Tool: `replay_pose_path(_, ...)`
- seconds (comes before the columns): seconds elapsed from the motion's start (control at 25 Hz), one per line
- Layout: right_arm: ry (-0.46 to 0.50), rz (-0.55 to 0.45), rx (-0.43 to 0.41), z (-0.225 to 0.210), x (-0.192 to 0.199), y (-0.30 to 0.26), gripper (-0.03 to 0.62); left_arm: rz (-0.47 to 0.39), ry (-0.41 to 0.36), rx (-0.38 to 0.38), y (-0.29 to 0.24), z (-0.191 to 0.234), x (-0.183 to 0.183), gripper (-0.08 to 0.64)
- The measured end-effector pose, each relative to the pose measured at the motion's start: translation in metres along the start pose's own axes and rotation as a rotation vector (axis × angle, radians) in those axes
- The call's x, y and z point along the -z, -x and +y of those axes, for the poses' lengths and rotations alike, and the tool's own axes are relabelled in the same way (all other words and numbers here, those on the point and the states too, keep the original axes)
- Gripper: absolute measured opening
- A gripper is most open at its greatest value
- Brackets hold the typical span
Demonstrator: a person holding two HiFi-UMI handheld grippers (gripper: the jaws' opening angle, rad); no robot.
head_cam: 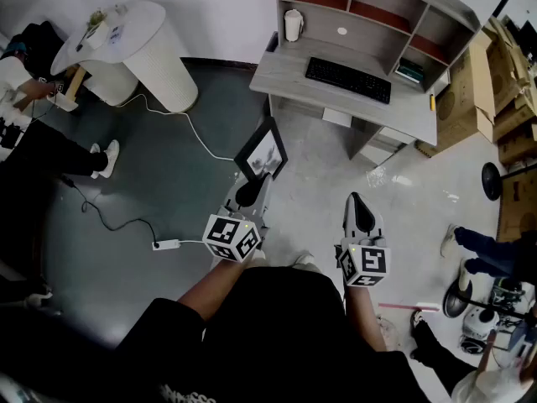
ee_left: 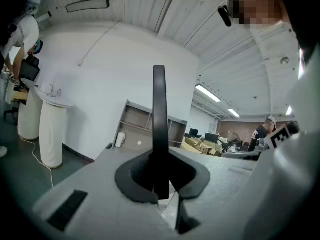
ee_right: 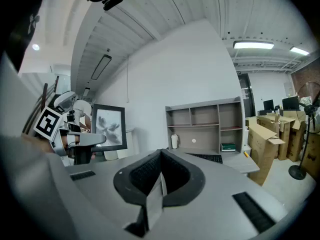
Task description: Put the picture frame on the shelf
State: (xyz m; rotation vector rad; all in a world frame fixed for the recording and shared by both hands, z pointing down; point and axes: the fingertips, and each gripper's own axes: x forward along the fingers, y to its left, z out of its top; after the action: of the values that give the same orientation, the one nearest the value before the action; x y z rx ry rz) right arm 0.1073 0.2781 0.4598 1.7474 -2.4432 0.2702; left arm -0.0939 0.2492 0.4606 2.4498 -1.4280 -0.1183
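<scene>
Both forearms (head_cam: 214,285) reach forward toward front edge of desk (head_cam: 289,81); left gripper (head_cam: 248,193) level, clamped on upright picture frame (head_cam: 262,152); right gripper (head_cam: 359,210) jaws together, empty, tipped slightly down.

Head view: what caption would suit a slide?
A picture frame in the left gripper, facing the desk shelf; right gripper shut, empty.

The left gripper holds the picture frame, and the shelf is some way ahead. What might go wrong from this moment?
1. The left gripper pinches the picture frame by one thin edge only, so it may swing or slip.
2. The power strip and its cables lie on the floor near the person's feet; a trip is possible.
3. The shelf compartments look low; the frame may not fit upright, and it could knock the cup.
</scene>
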Motion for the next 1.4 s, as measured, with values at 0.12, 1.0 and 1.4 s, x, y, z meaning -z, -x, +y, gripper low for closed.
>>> replay_pose_path(0.12, -0.013, -0.015, 0.002, -0.005, 0.000, 0.008, 0.012, -0.002, 0.001, -0.005, 0.002, -0.003, 0.003, 0.040)
replay_pose_path(1.0, -0.125, -0.011, -0.052, -0.084, 0.036, 0.008, 0.012, -0.007, -0.039, -0.116, -0.036, -0.023, 0.022, 0.040)
replay_pose_path(1.4, -0.104, 0.043, -0.011, -0.078, 0.024, -0.083, 0.012, 0.022, -0.004, -0.046, -0.103, 0.045, 0.014, 0.040)
